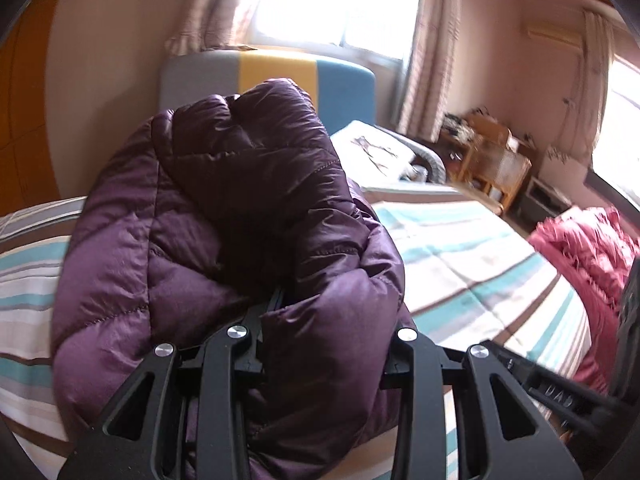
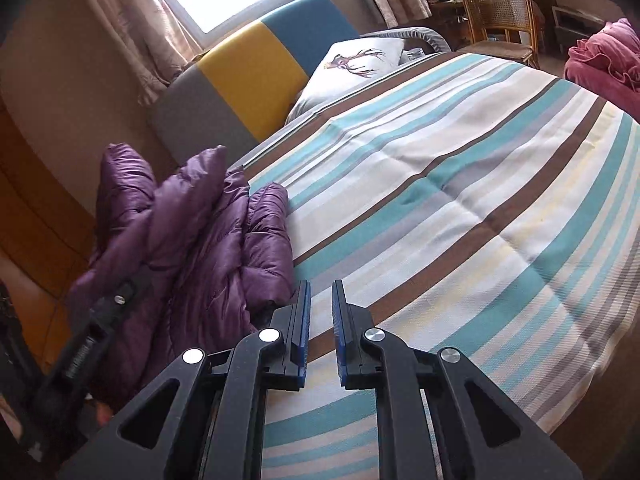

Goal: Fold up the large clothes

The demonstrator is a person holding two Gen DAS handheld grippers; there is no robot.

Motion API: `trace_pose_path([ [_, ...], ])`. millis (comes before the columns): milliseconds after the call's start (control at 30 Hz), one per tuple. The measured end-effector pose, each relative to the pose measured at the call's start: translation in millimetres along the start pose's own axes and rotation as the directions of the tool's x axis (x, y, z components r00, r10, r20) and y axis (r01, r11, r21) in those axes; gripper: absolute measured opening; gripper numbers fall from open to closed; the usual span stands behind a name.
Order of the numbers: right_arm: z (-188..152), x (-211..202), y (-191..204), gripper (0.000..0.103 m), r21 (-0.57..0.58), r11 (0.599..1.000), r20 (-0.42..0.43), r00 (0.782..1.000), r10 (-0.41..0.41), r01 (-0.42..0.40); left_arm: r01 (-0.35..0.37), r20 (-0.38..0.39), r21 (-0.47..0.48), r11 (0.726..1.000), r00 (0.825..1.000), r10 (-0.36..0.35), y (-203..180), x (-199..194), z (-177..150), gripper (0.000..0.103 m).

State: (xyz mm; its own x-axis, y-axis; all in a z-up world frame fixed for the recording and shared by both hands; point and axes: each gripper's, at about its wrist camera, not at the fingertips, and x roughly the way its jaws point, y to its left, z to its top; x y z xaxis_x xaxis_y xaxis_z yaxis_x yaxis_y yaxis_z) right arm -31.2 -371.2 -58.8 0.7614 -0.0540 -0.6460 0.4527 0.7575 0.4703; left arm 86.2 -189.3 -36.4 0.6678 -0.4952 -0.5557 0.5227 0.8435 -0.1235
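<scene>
Purple puffer jacket [image 1: 224, 216] bunched and mounded directly ahead of the left gripper [image 1: 332, 312], swallowing both fingers; quilted fabric packed between the jaws and clamped there, fingertips buried and out of sight. In the right wrist view, same jacket [image 2: 192, 232] heaped to the left of the right gripper [image 2: 321, 292], just beside its left finger, resting on the near left edge of the striped bedspread [image 2: 460, 184]. Right gripper jaws close together with a narrow gap, blue pads [image 2: 306, 320] facing each other, nothing between them, only bedspread below and ahead. Left gripper's black body [image 2: 100, 320] reaching into the jacket from the lower left of the right jaws. Beyond both grippers: grey, yellow and blue headboard [image 2: 256, 76], white pillow with a deer print [image 2: 356, 64] ahead and slightly right. Far right of the right jaws, a pink garment [image 2: 604, 60] heaped at the bed's edge, well apart from the jacket. Rattan chair [image 2: 500, 12] farther back near the curtains
</scene>
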Motion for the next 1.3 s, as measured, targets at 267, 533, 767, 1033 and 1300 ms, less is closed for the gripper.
trace_pose_path([
  [267,2,-5,-3,0.011,0.002,1.0,0.006,1.0,-0.007,0.007,0.141,-0.001,0.054,0.988,0.99,-0.142,-15,-10,-4,0.071],
  [533,7,-15,9,0.011,-0.022,0.998,0.02,0.998,0.053,-0.053,0.248,0.165,-0.114,0.962,0.96,-0.227,36,-87,19,0.085],
  [767,28,-22,64,0.011,-0.137,0.975,0.029,0.983,0.181,-0.175,0.012,0.163,-0.424,0.905,0.984,0.064,170,-86,8,0.081],
  [1033,53,18,146,0.052,-0.317,0.928,-0.057,0.981,0.188,-0.196,0.035,0.018,-0.48,0.877,0.999,-0.03,206,-31,-10,0.064],
  [1300,65,64,129,0.005,-0.26,0.956,-0.129,0.986,0.108,-0.139,0.047,-0.001,-0.406,0.913,0.999,-0.052,176,-23,1,0.06],
])
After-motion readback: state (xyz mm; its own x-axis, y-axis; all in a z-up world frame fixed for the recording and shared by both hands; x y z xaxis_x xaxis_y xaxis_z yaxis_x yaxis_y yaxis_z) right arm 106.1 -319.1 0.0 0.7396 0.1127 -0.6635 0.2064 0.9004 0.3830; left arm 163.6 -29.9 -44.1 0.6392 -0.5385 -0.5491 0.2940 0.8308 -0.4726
